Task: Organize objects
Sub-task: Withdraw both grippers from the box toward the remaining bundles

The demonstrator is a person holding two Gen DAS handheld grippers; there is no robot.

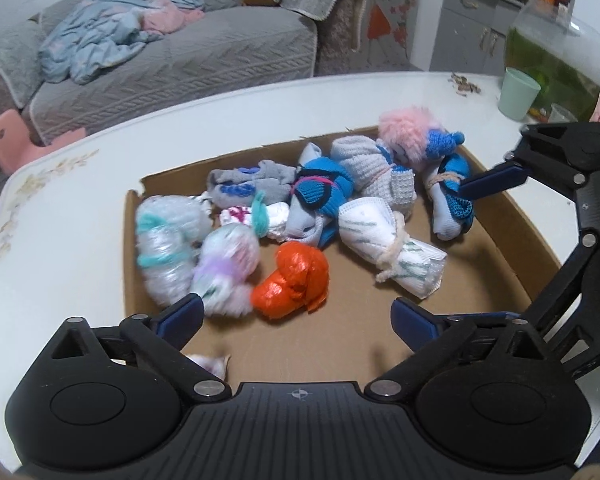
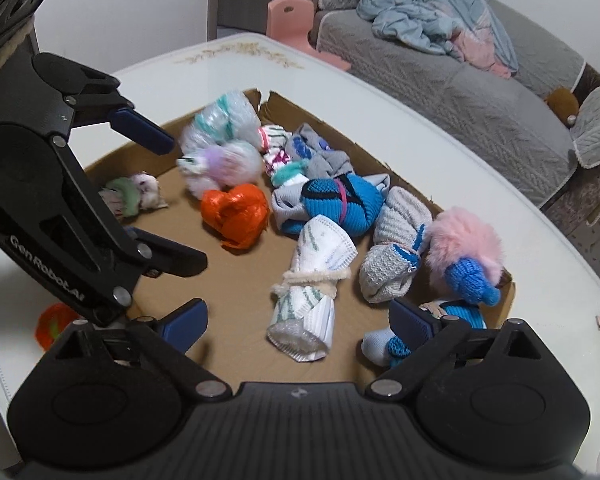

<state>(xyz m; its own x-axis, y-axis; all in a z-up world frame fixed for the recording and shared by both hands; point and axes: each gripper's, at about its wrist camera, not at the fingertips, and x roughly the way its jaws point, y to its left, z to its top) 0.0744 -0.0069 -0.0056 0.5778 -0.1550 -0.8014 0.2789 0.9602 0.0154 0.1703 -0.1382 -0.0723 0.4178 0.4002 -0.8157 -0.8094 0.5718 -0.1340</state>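
A shallow cardboard tray (image 1: 500, 248) on the white table holds several rolled sock bundles. Among them are an orange bundle (image 1: 290, 282), a white roll tied with string (image 1: 392, 246), a blue roll (image 1: 320, 196) and a pink fluffy one (image 1: 408, 132). My left gripper (image 1: 296, 314) hangs open above the tray's near side, nothing between its fingers. A blurred purple-and-white bundle (image 1: 224, 264) lies by its left finger. My right gripper (image 2: 298, 322) is open too, over the white roll (image 2: 308, 292). A blue-and-white sock (image 2: 392, 344) lies beside its right finger.
A small pale bundle with a green band (image 2: 134, 196) lies under the left gripper's arm. An orange item (image 2: 54, 326) sits outside the tray. A green cup (image 1: 518, 94) and a fish tank (image 1: 556, 60) stand at the table's far right. Beyond is a grey sofa (image 1: 180, 52).
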